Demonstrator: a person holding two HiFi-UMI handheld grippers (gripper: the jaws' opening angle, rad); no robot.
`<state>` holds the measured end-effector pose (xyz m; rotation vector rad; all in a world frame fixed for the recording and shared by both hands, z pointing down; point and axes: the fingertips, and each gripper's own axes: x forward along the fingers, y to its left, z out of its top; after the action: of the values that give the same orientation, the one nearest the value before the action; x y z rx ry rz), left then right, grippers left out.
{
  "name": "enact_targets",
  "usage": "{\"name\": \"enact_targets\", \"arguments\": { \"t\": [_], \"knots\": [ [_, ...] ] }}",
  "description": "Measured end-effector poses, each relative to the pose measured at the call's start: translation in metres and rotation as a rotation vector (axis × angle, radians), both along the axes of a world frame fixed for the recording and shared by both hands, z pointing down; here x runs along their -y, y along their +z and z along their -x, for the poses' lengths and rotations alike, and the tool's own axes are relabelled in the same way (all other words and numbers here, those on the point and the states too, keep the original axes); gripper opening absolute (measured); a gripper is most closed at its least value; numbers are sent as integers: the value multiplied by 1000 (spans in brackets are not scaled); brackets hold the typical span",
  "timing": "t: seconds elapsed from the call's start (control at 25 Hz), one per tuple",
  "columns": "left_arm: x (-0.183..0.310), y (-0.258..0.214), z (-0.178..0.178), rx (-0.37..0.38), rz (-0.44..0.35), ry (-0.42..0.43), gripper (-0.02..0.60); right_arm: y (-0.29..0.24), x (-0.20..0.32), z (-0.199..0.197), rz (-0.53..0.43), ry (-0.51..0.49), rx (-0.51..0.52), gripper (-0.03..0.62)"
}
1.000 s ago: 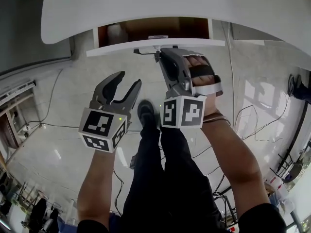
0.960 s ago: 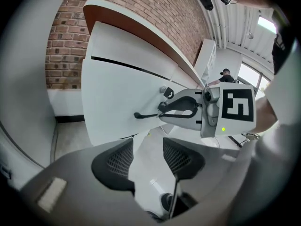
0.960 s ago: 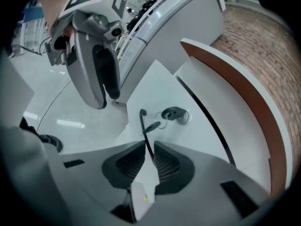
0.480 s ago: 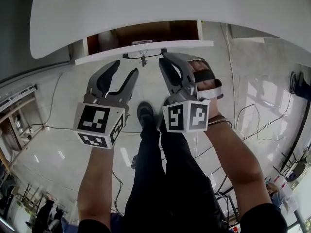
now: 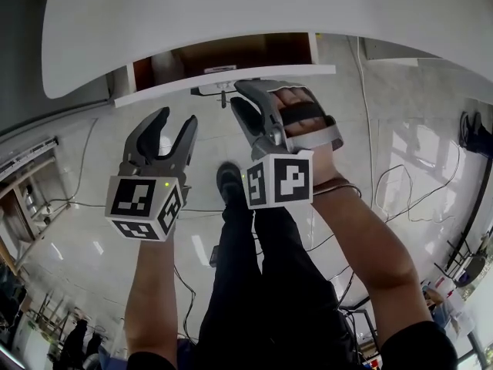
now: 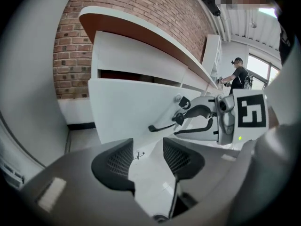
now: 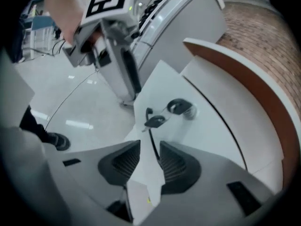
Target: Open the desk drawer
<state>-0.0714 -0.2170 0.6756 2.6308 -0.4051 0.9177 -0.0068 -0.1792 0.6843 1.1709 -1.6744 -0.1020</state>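
The white desk (image 5: pixel 254 6) has its drawer pulled out; the brown inside (image 5: pixel 231 52) shows behind the white drawer front (image 5: pixel 223 82). A lock with a bunch of keys (image 7: pixel 155 121) hangs from that front. My right gripper (image 5: pixel 245 102) is at the front's lower edge. Its jaws are opening, and the panel's edge (image 7: pixel 148 173) lies between the pads, which stand a little off it. My left gripper (image 5: pixel 166 129) hovers lower left of the drawer, open, with only floor between its fingers (image 6: pixel 115 161).
The person's legs and a dark shoe (image 5: pixel 231 179) stand under the grippers. Cables (image 5: pixel 77 199) run over the pale tiled floor. A brick wall (image 6: pixel 75 46) backs the desk. Another person (image 6: pixel 240 76) works far off at the right.
The right gripper's jaws have spread apart at the drawer front. The left gripper has drifted left and slightly away from the drawer. The drawer has stayed pulled out.
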Motion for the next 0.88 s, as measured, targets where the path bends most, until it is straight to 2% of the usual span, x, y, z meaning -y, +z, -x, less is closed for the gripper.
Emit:
{"name": "enact_targets", "arguments": {
  "t": [0.04,0.16,0.36,0.44,0.6,0.8,0.88],
  "knots": [
    [2,1,4,3,0,-6,207,5,1,0,4,-16,-44,121],
    [6,2,13,10,-6,-18,207,5,5,-3,-23,-24,-116,57],
    [5,-2,25,-3,11,-72,207,1,2,-2,-14,3,-104,44],
    [5,-8,30,3,-13,-81,207,-3,1,-1,-18,17,-87,40],
    [17,-24,36,31,-147,-32,210,-5,0,0,-8,15,-65,38],
    [38,-43,37,-17,-193,4,222,-1,-15,8,13,-4,-46,35],
    [32,-46,39,-12,-202,57,223,5,-32,18,29,-6,-33,35]
  ]
}}
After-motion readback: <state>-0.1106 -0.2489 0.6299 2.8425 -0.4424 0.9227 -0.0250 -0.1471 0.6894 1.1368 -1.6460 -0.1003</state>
